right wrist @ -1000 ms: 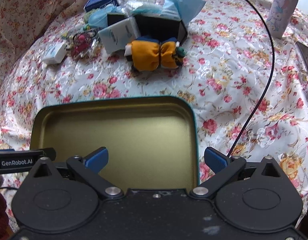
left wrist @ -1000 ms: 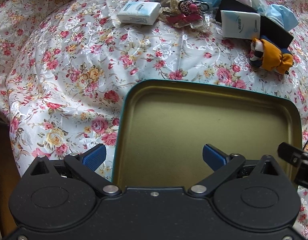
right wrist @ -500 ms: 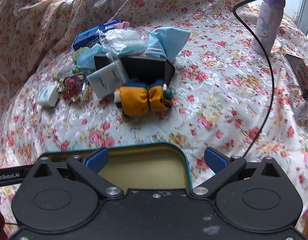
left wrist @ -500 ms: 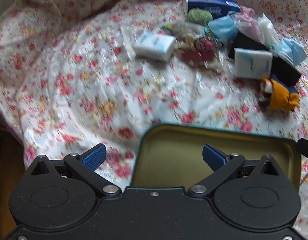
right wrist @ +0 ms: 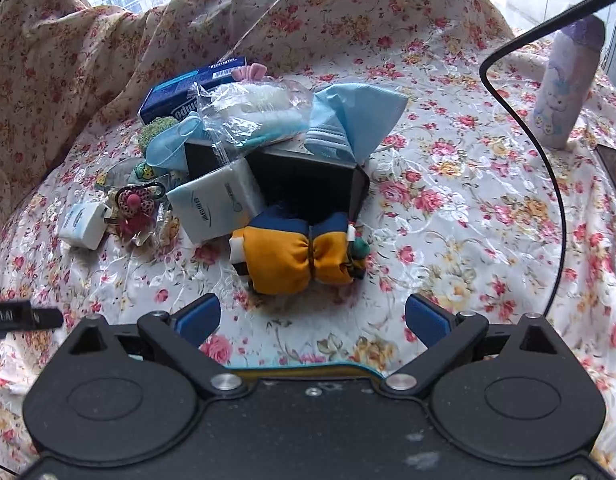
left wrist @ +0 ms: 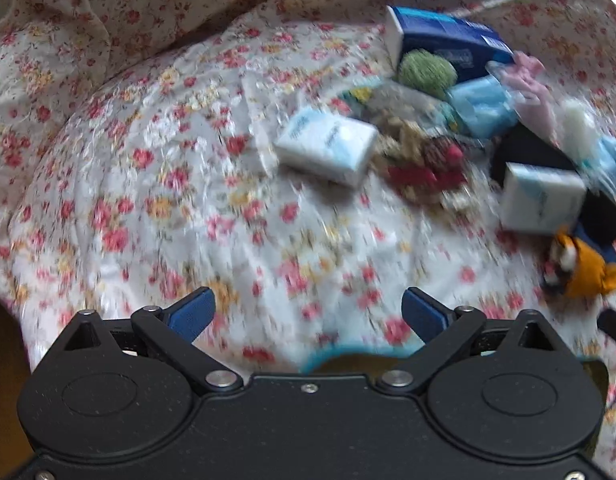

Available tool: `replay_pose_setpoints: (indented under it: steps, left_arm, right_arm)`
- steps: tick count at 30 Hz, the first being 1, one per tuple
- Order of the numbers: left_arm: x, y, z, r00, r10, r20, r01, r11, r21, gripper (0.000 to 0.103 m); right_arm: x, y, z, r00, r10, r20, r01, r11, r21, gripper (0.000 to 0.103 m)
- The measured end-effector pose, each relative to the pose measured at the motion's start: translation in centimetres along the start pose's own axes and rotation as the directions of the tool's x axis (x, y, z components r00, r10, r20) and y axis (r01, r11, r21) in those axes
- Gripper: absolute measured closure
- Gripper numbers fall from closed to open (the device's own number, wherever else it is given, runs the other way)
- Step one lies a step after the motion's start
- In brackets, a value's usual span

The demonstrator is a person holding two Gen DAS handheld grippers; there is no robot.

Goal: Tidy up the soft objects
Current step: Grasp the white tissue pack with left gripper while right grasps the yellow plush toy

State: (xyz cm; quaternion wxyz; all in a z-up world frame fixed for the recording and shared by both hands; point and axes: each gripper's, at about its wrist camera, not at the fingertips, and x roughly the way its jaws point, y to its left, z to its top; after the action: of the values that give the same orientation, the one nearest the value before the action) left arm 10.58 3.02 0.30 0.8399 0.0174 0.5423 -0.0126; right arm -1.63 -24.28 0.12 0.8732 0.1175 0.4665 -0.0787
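Observation:
A heap of soft things lies on the floral cloth: a white tissue pack (left wrist: 326,150) (right wrist: 83,226), a second tissue pack (left wrist: 542,196) (right wrist: 215,204), a yellow-and-blue cloth bundle (right wrist: 299,258) (left wrist: 584,268), blue face masks (right wrist: 356,120), a green ball (left wrist: 426,70) and a red flower trinket (right wrist: 133,204). My left gripper (left wrist: 308,314) hovers short of the heap, jaws wide and closing, nothing between them. My right gripper (right wrist: 312,318) sits just before the cloth bundle, jaws wide and closing, also empty. The gold tin tray (right wrist: 308,370) (left wrist: 340,356) shows only its far rim under both grippers.
A blue tissue box (left wrist: 444,40) (right wrist: 179,94) stands behind the heap, and a black box (right wrist: 308,176) sits in its middle. A white-and-purple bottle (right wrist: 566,84) stands far right beside a black cable (right wrist: 548,184). Cloth folds rise behind.
Both grippers have moved forward off the tin tray toward the heap, so the tray has slid nearly out of view. The cloth bundle and tissue packs now sit closer.

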Motion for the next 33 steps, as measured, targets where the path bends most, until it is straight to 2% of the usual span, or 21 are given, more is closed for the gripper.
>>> replay_pose_setpoints:
  steps: [4,10,15,21,29,33]
  left_arm:
    - [1.6,0.3,1.9,0.999,0.016,0.045,-0.017,1.0,0.007,0.007]
    - [4.6,-0.2,3.8,0.992,0.076,0.102,-0.084,0.993,0.078,0.006]
    - [5.9,-0.1,5.5,0.989,0.058,0.138,-0.072,0.993,0.096,0.003]
    - [7.1,-0.3,6.4,0.989,0.031,0.141,-0.05,0.99,0.13,0.003]
    - [9.9,-0.9,7.6,0.995,0.006,0.097,-0.021,0.988,0.155,0.003]
    - [10.4,-0.8,8.0,0.994,-0.04,0.102,0.024,0.988,0.152,0.004]
  right_arm:
    - [1.3,0.6,0.5,1.0,-0.003,-0.005,0.003,1.0,-0.01,0.004]
    - [3.0,1.3,1.2,1.0,-0.012,-0.012,0.012,1.0,-0.017,0.003]
    - [4.6,1.5,1.6,0.999,-0.022,-0.032,0.021,1.0,-0.017,0.003]
    - [6.2,1.8,1.9,0.998,-0.024,-0.062,0.023,1.0,-0.02,0.003]
    - [7.4,2.0,2.1,0.996,-0.033,-0.077,0.031,0.999,-0.023,0.002]
    - [7.9,1.9,2.1,0.995,-0.043,-0.088,0.042,0.999,-0.019,0.002]
